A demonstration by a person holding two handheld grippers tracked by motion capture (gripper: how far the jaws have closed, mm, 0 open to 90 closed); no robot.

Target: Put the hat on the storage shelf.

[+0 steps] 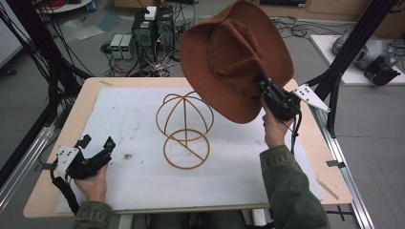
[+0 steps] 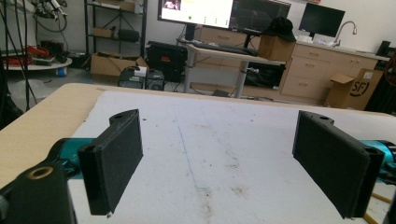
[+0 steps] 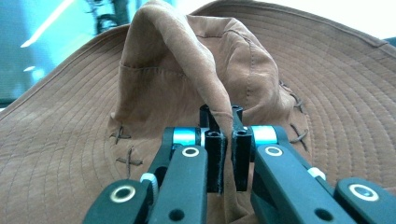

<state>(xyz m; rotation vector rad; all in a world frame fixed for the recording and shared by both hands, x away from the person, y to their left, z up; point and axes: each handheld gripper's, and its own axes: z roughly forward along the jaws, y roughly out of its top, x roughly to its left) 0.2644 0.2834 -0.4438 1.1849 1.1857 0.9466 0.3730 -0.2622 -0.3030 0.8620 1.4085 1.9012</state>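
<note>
Currently right claw (image 1: 264, 87) pinches brown suede wide-brimmed hat (image 1: 229, 57) aloft; placement on gold wire hat stand (image 1: 185, 130) remains. Left claw (image 1: 98, 143) open, idle on table (image 1: 47, 191).

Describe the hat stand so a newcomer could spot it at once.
Start at the white mat covering the wooden table. Near its middle stands the hat stand, below and left of the brown hat held up by the right tool. It is bare tan wire: a ring base under a rounded cage.
</note>
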